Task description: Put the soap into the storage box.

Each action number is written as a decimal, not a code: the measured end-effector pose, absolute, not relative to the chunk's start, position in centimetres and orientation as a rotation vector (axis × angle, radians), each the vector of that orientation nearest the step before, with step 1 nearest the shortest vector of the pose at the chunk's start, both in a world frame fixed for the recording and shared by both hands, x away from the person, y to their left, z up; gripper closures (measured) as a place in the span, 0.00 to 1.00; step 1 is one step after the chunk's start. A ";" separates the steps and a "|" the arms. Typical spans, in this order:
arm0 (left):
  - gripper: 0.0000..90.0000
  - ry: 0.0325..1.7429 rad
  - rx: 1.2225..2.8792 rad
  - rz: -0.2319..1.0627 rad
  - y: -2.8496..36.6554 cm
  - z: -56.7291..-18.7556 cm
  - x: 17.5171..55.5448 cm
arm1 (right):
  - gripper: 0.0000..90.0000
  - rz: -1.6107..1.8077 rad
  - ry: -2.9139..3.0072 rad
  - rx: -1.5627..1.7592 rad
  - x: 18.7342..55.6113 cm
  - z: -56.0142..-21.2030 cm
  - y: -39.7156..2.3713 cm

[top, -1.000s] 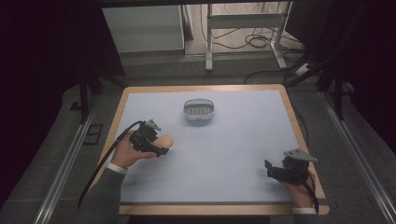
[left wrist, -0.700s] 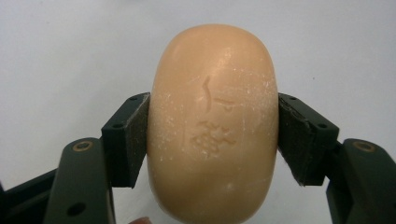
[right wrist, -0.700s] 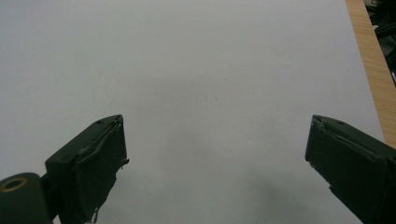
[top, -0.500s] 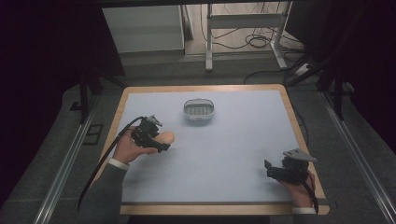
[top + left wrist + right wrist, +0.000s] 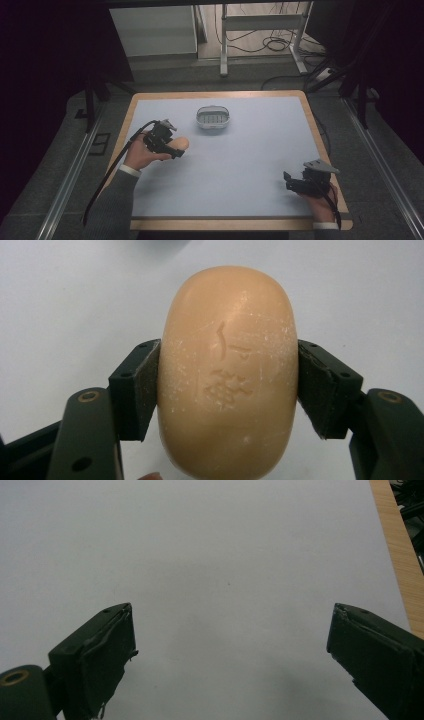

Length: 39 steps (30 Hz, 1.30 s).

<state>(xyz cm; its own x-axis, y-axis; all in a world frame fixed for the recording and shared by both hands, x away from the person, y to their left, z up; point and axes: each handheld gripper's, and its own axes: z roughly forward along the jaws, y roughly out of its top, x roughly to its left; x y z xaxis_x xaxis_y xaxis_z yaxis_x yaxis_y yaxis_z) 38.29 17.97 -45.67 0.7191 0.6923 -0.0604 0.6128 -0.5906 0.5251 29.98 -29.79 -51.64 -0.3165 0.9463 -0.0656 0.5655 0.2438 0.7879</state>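
1. The left claw [image 5: 176, 148] is clamped on a peach-coloured soap bar [image 5: 227, 370], held at the left side of the table [image 5: 250, 165], well short of the small grey dish [image 5: 213, 119]. The pads bite only the bar's rounded flanks; being smooth and curved, it could squirt out under a harder squeeze or a quick swing.
2. If the dish is the goal, a drop from height could make the bar bounce off its rim or shove the light dish away.
3. The right claw [image 5: 290, 182] rests near the right front corner, jaws wide apart and empty, too far off to steady the dish.
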 end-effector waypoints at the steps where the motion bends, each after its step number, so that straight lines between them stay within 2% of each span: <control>1: 0.36 0.990 2.402 0.205 17.9 -45.7 38.4 | 0.06 0.909 1.976 1.375 30.0 -51.6 -29.8; 39: 0.36 0.972 2.419 0.196 16.4 -44.9 41.6 | 0.06 0.899 1.974 1.383 30.1 -51.8 -29.9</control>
<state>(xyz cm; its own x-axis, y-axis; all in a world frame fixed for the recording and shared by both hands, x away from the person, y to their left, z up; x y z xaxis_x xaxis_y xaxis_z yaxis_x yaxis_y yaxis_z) 41.62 16.45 -44.95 0.7315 0.6793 -0.0579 0.6038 -0.6061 0.5177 30.09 -29.93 -51.80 -0.3099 0.9484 -0.0670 0.5719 0.2422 0.7837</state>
